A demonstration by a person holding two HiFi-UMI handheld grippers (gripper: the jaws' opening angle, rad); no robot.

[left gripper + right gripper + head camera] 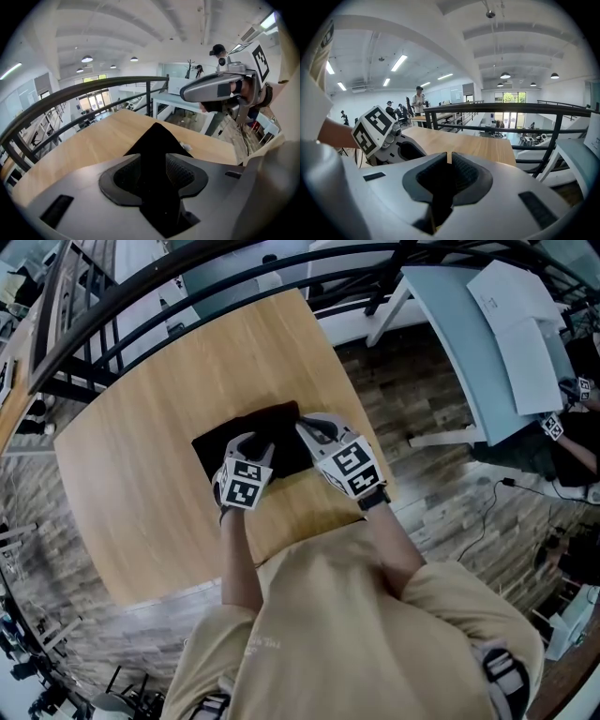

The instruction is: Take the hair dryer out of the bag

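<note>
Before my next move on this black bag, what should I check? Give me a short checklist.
1. Black bag resting on the table: ok.
2. Left gripper jaws apart, bag fabric between them: ok.
3. Right gripper jaws shut: ok; whether they pinch fabric: cannot tell.
4. Bag's opening located: cannot tell.
5. Hair dryer in sight: not ok.

Black bag [246,427] on wooden table [141,474]; left hand-held gripper [251,443] and right hand-held gripper [314,427] — both over it.
</note>
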